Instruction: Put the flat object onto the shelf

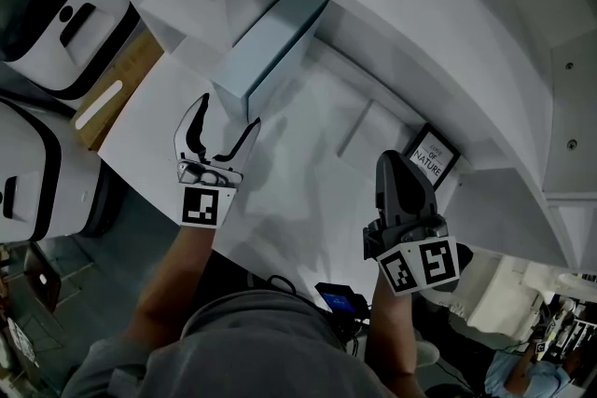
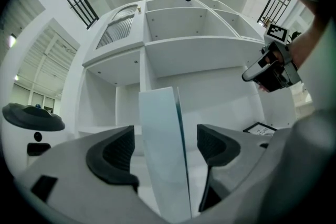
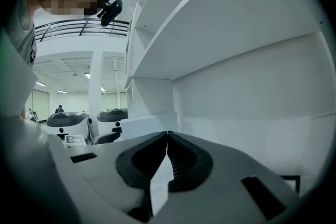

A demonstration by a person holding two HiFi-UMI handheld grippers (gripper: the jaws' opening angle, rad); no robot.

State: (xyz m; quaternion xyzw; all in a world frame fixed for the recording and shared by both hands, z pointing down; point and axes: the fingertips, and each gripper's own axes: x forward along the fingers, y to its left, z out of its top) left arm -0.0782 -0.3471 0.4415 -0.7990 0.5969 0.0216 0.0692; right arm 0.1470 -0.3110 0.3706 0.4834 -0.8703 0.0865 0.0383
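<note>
With fingers spread, left gripper [image 1: 229, 110] straddling but not touching the near end of the pale blue flat box [image 1: 270, 42] standing on edge on the white surface [image 1: 298, 177], long axis pointing straight ahead; right gripper [image 1: 396, 160] clenched empty, farther off.

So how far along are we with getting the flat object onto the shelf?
Looks nearly done: the flat object stands on edge on the shelf board. In hand: nothing is gripped. The left gripper has its jaws apart on either side of the object, and the right gripper is shut and empty near the picture frame. Left: probably just drawing the left gripper clear.
</note>
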